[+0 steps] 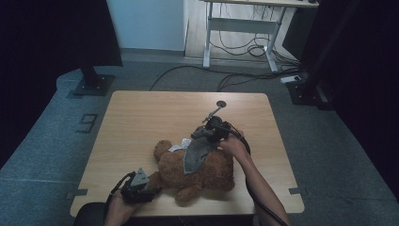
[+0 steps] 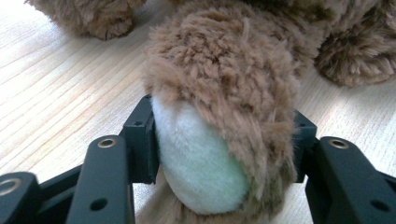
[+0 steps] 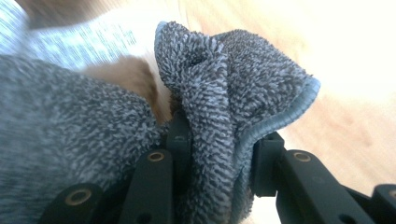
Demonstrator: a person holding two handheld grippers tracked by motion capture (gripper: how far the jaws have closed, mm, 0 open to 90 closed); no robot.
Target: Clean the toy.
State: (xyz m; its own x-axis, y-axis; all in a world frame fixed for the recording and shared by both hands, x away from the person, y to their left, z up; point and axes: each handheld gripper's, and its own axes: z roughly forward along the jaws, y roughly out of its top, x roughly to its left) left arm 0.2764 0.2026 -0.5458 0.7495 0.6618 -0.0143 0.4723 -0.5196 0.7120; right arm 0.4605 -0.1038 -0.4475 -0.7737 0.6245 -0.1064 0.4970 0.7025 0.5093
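Teddy bear lying on the worktop. Left claw clamps 1 white-soled paw, anchoring the toy. Right claw grips a bunched grey cloth, draped over the bear's torso. Wiping appears under way; most fur is left to cover.

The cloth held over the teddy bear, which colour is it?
The cloth is grey with a light blue edge, clearest in the right gripper view.
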